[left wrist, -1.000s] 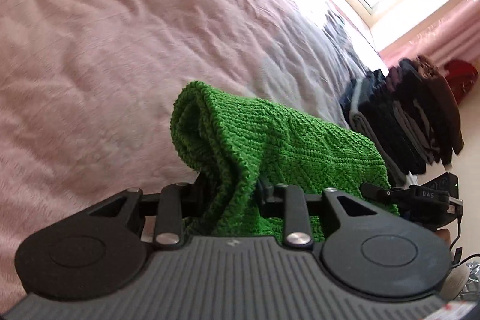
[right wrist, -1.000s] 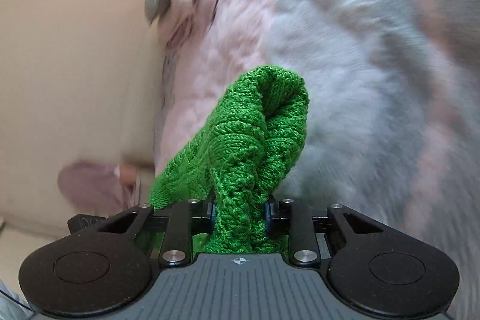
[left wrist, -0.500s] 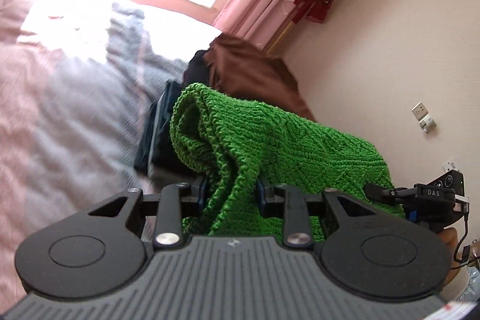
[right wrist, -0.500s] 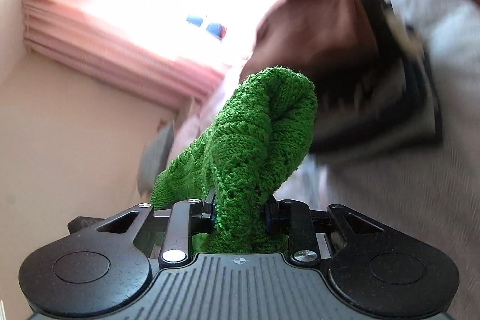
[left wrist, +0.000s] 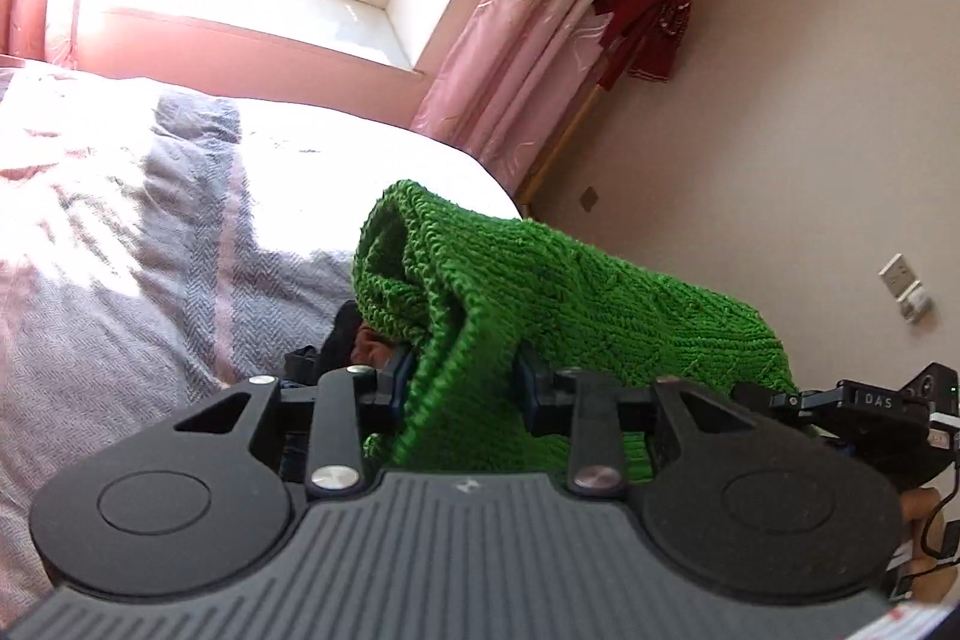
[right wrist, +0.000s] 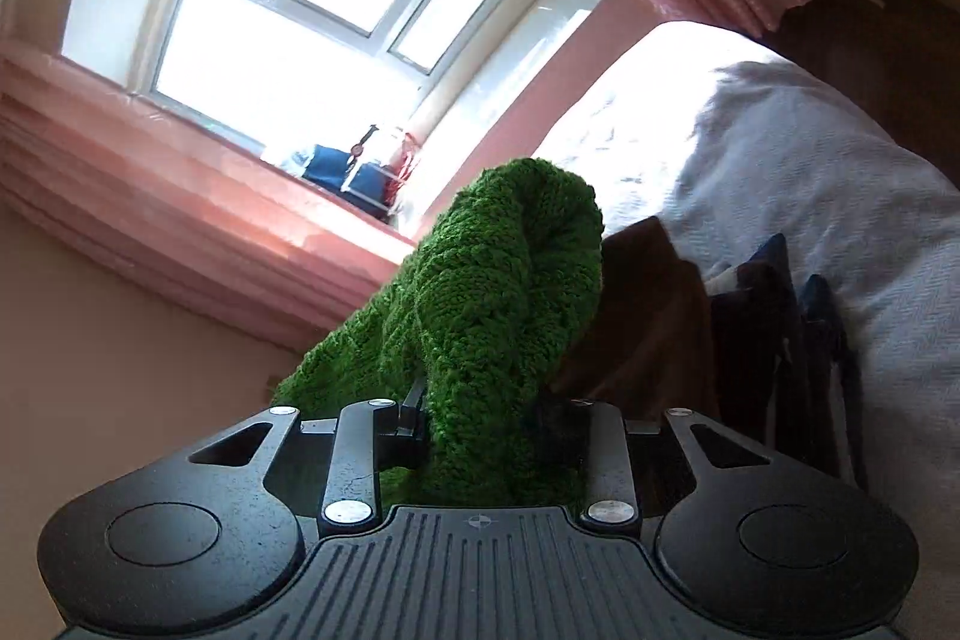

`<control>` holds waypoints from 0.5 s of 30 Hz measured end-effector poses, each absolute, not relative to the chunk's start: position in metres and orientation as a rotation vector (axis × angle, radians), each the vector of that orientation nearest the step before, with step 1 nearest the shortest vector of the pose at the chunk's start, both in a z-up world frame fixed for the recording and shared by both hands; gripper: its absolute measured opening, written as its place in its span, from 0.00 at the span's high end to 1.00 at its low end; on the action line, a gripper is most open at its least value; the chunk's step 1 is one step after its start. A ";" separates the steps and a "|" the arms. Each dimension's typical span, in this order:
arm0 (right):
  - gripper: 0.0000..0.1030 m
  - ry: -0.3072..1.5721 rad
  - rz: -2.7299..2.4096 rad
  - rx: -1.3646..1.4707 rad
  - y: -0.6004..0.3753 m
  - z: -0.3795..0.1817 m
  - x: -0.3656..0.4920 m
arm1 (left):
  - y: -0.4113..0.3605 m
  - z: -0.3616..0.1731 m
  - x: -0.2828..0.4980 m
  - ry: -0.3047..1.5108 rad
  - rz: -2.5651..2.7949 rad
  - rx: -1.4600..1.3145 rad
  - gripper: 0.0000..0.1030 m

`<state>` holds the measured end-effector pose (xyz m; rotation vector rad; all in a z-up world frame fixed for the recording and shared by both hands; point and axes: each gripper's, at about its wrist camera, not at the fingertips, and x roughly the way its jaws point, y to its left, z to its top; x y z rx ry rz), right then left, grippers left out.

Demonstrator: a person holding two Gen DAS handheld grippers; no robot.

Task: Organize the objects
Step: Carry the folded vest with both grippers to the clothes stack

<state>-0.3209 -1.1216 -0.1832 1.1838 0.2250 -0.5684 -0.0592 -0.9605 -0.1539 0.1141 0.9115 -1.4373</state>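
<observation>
A folded green knitted garment (left wrist: 540,280) hangs between my two grippers above the bed's edge. My left gripper (left wrist: 462,388) is shut on one end of it. My right gripper (right wrist: 486,430) is shut on the other end (right wrist: 498,280); its body also shows at the right of the left wrist view (left wrist: 870,406). Right below and beside the green knit stands a row of folded dark clothes, with a brown piece (right wrist: 648,328) closest and navy pieces (right wrist: 798,340) behind. The fingertips are hidden in the knit.
The bed has a grey and pink cover (left wrist: 150,250). A window with a sill (right wrist: 312,16) and pink curtains (left wrist: 528,28) lies ahead. A red garment (left wrist: 648,22) hangs on the beige wall, which carries a socket (left wrist: 906,286).
Both grippers have swung with the green knit from over the bed's middle toward the window end, and the row of dark folded clothes now lies directly under it.
</observation>
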 end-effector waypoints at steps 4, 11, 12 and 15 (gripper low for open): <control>0.55 0.177 -0.694 1.234 -1.133 -0.227 -0.326 | -0.965 -0.198 -0.042 0.943 -1.364 0.067 0.55; 0.53 0.211 -1.031 0.596 -1.077 -0.131 -0.320 | -0.924 -0.141 -0.048 0.592 -1.340 0.153 0.62; 0.53 0.191 -1.023 0.525 -1.061 -0.123 -0.316 | -0.917 -0.135 -0.055 0.558 -1.347 0.152 0.64; 0.54 0.195 -0.987 0.351 -0.999 -0.125 -0.289 | -0.888 -0.132 -0.098 0.443 -1.428 0.188 0.65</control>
